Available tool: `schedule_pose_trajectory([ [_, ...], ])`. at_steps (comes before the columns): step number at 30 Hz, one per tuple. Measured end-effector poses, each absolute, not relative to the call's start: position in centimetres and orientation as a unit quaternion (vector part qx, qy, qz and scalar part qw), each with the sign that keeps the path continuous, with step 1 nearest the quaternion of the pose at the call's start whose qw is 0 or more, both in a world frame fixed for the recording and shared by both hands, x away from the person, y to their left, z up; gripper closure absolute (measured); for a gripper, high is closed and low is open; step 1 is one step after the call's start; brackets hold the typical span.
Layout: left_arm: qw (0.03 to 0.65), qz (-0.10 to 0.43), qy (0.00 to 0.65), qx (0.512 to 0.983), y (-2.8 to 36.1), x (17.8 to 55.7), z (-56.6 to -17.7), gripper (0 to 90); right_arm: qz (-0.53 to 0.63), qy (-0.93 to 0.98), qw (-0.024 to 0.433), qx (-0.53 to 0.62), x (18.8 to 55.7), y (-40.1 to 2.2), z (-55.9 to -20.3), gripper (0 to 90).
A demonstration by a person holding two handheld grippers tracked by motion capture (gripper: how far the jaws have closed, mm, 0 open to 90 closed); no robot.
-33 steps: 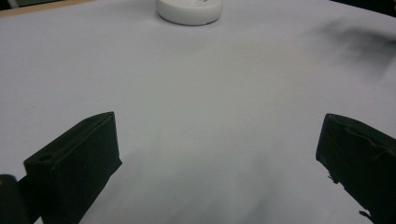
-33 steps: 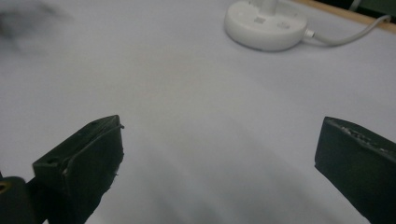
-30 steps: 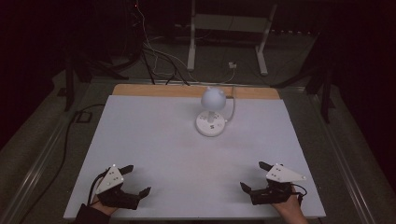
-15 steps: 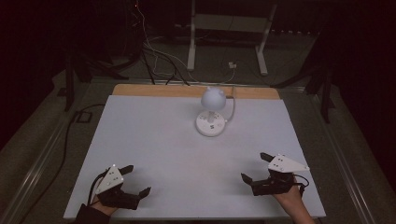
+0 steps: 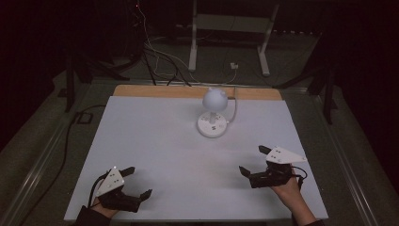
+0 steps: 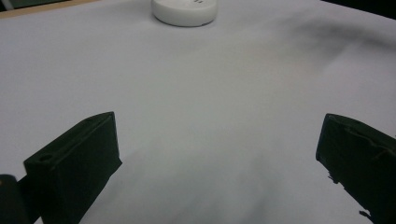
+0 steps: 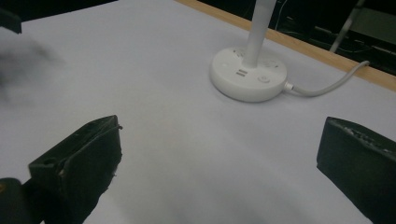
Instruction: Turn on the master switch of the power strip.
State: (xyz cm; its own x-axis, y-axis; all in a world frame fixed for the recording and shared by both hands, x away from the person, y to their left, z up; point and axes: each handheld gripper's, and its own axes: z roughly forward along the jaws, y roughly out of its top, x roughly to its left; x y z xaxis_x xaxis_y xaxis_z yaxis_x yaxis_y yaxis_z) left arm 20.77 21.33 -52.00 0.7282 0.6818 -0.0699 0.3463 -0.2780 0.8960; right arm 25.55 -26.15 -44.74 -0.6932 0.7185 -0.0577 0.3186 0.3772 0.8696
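A small white lamp with a round base and a ball-shaped head stands near the far edge of the white table, well apart from the left gripper and right gripper, both wide open and holding nothing.

High view overlooks table; both gripper views share the lamp base.

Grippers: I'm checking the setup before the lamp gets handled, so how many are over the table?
2. The left gripper is at the table's near left corner; the right gripper is at its near right side. Both have jaws apart, short of the lamp.
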Motion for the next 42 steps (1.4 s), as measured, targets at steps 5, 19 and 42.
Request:
schedule_pose_trajectory([
  [5,0.502,0.165,0.328,0.783,21.3,20.8,-52.0,0.1,0.457,0.798,0.221,0.326,26.3,-25.6,-44.3,0.0],
  [19,0.504,0.164,0.327,0.783,21.3,20.7,-52.0,0.1,0.455,0.802,0.225,0.315,28.3,-23.7,-43.0,0.0],
  [42,0.503,0.164,0.326,0.783,21.4,20.7,-52.0,0.1,0.452,0.804,0.222,0.315,31.0,-21.3,-42.9,0.0],
])
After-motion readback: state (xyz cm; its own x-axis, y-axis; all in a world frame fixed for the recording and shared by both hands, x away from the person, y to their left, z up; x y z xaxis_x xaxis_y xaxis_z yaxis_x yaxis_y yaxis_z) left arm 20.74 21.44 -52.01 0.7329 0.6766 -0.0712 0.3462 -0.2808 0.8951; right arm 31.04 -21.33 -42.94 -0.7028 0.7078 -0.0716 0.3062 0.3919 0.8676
